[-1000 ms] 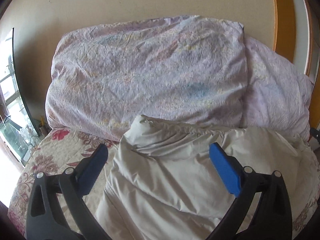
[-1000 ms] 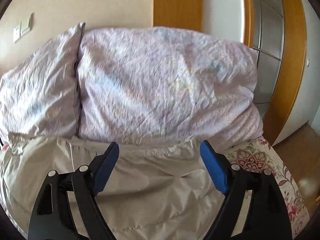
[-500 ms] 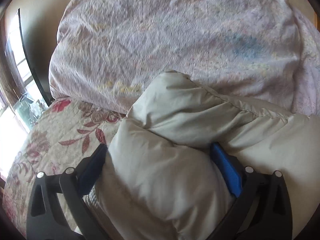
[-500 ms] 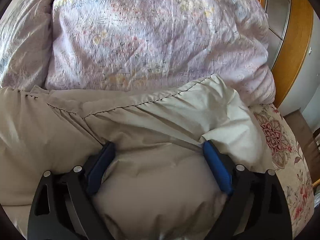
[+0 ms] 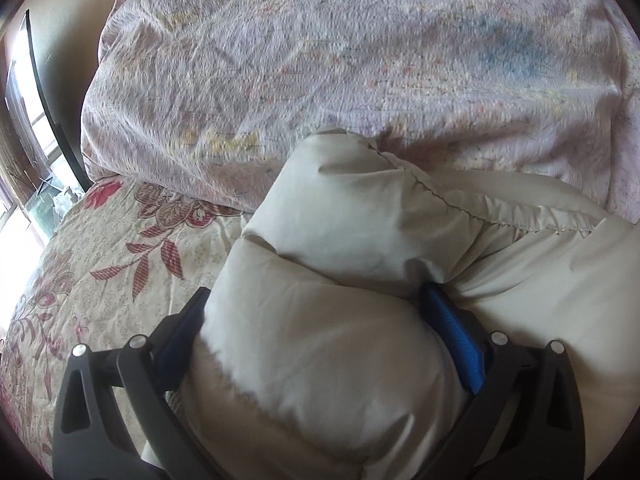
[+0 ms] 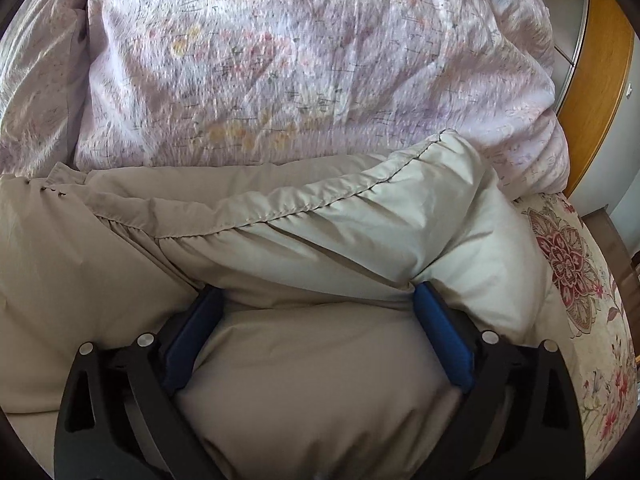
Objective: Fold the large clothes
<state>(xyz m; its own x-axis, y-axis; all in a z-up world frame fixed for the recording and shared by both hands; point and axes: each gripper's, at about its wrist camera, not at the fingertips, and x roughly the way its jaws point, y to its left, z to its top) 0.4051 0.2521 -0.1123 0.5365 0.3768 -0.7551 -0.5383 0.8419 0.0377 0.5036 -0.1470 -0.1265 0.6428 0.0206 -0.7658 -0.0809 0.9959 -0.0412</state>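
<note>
A puffy beige jacket (image 5: 360,216) lies on the bed, its stitched hem edge up against the pillows. My left gripper (image 5: 314,290) stands wide over the jacket's left end, and padded fabric bulges up between its blue pads (image 5: 452,332). In the right wrist view the same jacket (image 6: 320,232) fills the lower frame. My right gripper (image 6: 317,288) is pressed down into its right end; its jaws are opening, with a thick fold swelling between them. Neither gripper pinches the cloth.
Two lilac patterned pillows (image 5: 320,60) (image 6: 300,60) stand just behind the jacket. The floral bedspread (image 5: 120,260) (image 6: 568,264) shows bare at both sides. A window (image 5: 24,120) is at the far left and an orange wooden wardrobe (image 6: 592,80) at the far right.
Both grippers have dropped from above the jacket down into it and tipped downward. The fabric, earlier beyond the fingers, now bulges between them. The wall and sockets have left the view.
</note>
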